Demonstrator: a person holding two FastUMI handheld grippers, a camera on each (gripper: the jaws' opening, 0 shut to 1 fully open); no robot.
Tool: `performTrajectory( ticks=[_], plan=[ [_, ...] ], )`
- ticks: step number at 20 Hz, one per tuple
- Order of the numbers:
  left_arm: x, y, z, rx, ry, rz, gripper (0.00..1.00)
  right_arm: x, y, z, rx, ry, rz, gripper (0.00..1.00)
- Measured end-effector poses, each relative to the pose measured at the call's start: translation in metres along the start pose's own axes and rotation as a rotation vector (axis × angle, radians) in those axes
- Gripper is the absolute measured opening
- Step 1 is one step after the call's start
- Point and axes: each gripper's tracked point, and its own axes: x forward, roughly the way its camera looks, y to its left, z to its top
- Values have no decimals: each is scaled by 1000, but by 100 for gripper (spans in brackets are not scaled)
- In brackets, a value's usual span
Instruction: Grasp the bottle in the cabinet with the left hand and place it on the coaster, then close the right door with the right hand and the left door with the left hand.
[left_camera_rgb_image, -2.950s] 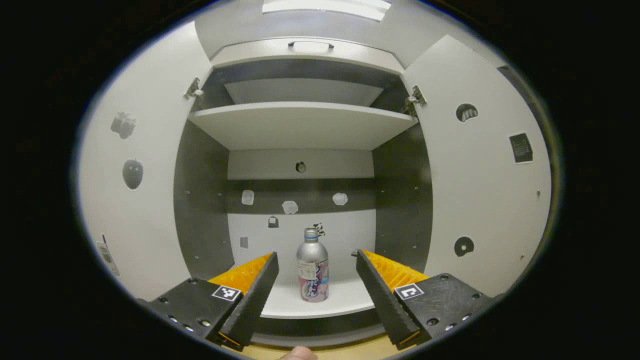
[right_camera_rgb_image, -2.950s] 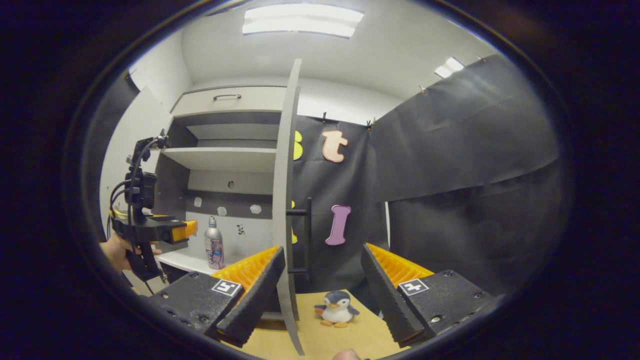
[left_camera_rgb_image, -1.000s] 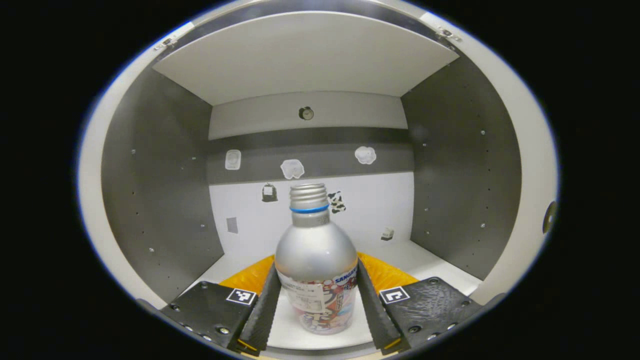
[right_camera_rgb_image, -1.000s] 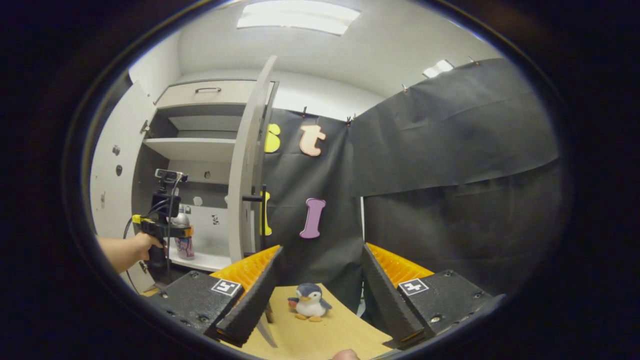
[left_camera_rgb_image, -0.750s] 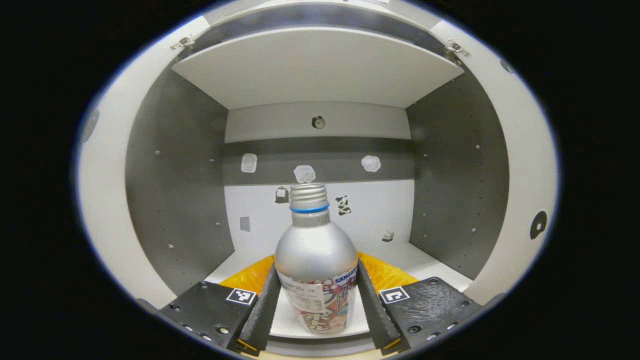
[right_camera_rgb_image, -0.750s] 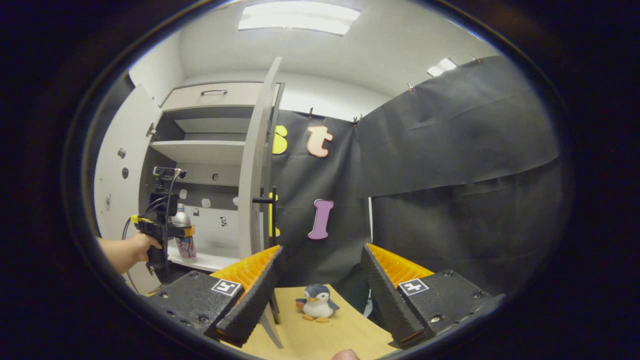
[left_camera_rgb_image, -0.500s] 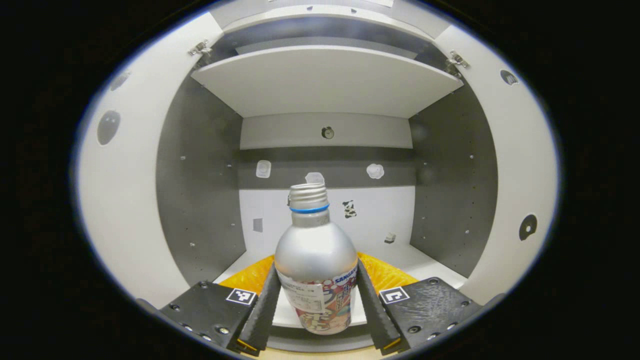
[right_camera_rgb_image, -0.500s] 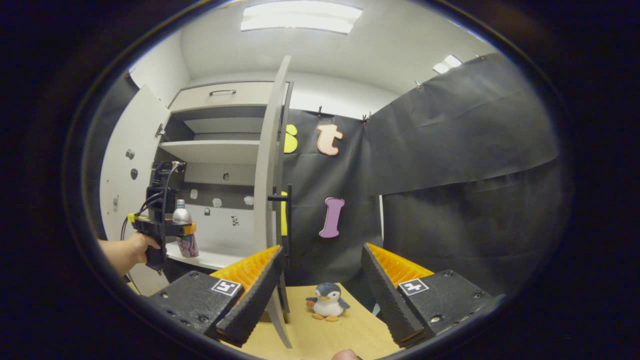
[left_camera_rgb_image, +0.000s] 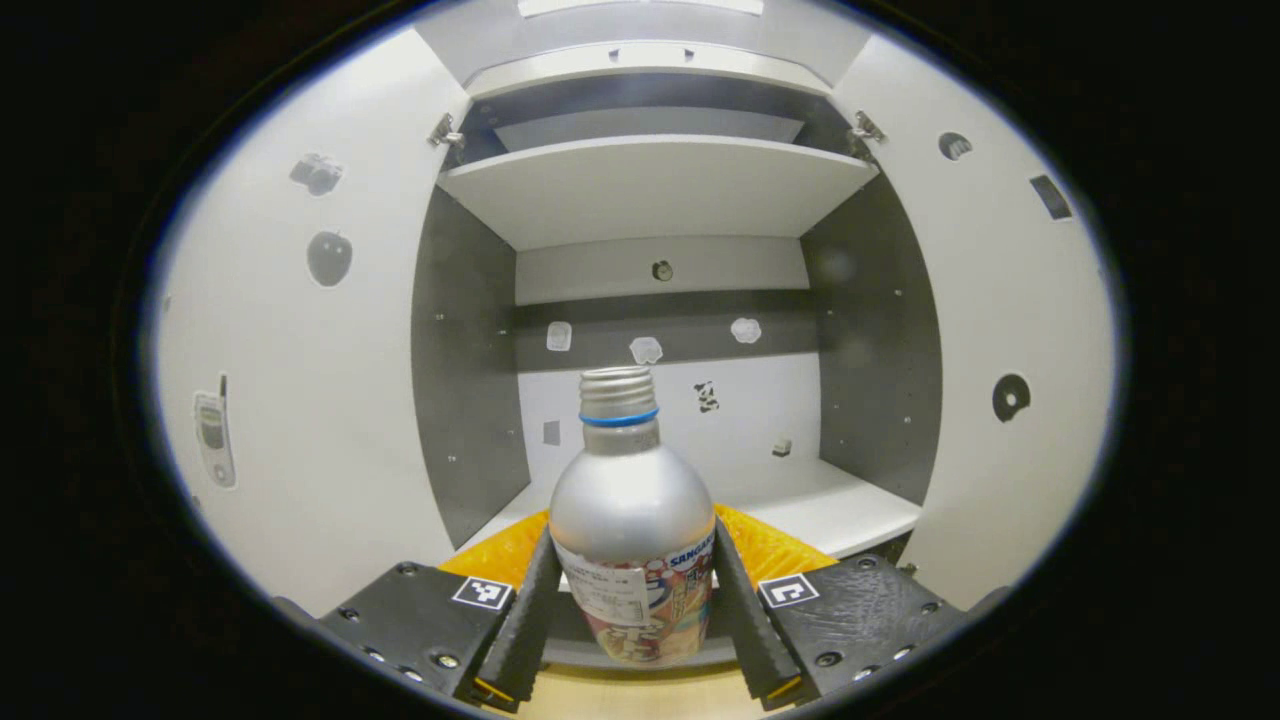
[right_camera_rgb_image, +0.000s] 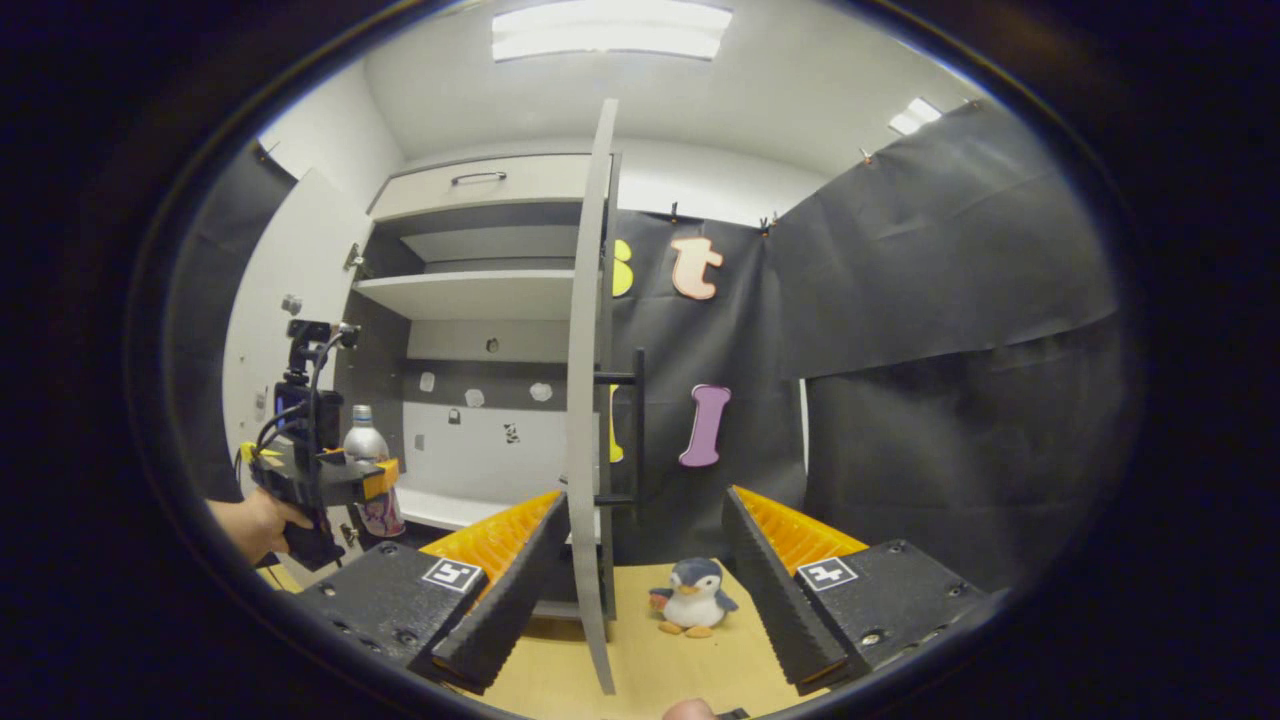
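Observation:
A silver bottle with a printed label and a blue ring under its cap stands upright between the fingers of my left gripper, which is shut on its lower body. It hangs just in front of the open cabinet's lower shelf. In the right gripper view a hand holds the left gripper with the bottle at the cabinet's mouth. My right gripper is open and holds nothing, low over the wooden table, close to the edge of the right door.
Both cabinet doors stand open: the left door and the right door, each with small stickers. The right door carries a dark handle. A small toy penguin sits on the table between my right fingers. An upper shelf spans the cabinet.
My left gripper reached into the cabinet, shut on the bottle, and has drawn back out with it lifted off the shelf. The right gripper has only swung slightly, still open.

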Motion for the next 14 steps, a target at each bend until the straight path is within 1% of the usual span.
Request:
performTrajectory(
  ticks=[2, 3, 4, 5, 6, 8, 9, 10, 14],
  plan=[
    [-14, -2, -14, 10, 4, 1, 78, 2, 4, -4, -1, 8, 11, 100],
    [-20, -4, -22, 18, 6, 0, 74, 3, 5, -5, -2, 12, 14, 99],
    [-28, -5, -28, 22, 11, 1, 78, 4, 7, -7, -4, 18, 18, 100],
    [-35, -7, -34, 24, 13, 0, 78, 5, 7, -9, -3, 22, 22, 100],
    [-41, -9, -39, 23, 15, -2, 75, 5, 8, -10, -3, 26, 23, 100],
    [-54, -10, -49, 24, 15, 3, 74, 5, 7, -14, -1, 38, 18, 100],
    [-61, -11, -55, 21, 18, 3, 71, 5, 7, -17, 1, 44, 14, 100],
    [-66, -12, -62, 18, 24, 3, 74, 5, 7, -18, 3, 48, 10, 100],
    [-88, -17, -89, 22, 45, -3, 75, 4, 3, -20, 4, 54, -10, 100]
  ],
)
